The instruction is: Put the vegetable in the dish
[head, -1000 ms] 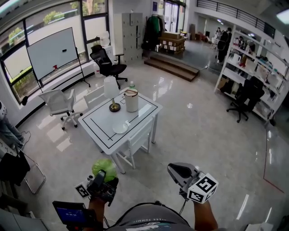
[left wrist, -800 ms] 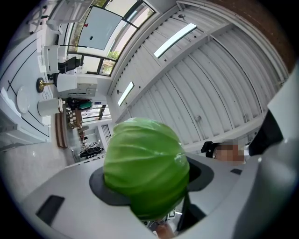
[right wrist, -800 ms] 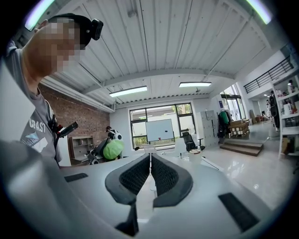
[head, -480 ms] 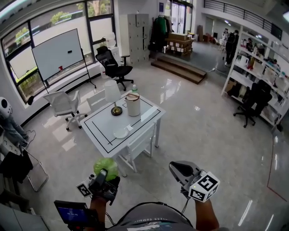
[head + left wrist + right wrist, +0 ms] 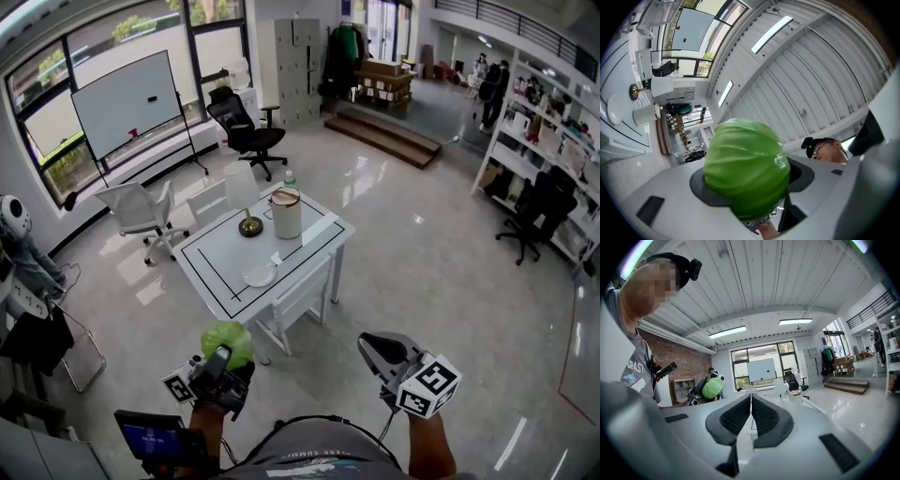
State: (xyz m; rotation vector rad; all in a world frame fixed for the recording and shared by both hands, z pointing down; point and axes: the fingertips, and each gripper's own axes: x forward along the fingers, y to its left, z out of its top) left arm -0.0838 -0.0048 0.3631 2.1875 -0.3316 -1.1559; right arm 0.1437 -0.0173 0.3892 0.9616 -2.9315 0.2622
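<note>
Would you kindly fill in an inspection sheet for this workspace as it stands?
Surface: white table, black outline, some way ahead of the person.
Job's things: white dish near the table's front edge, looks empty; green cabbage in the left gripper.
Clutter: lamp, white canister, bottle at the table's back.
Grippers: left shut on cabbage; right gripper shut, empty.
Cables: thin lead below the right gripper.
Surroundings: whiteboard, office chairs, shelving, glossy floor.

Green vegetable [image 5: 745, 168], white dish [image 5: 259, 276], black-lined table [image 5: 223, 255]
</note>
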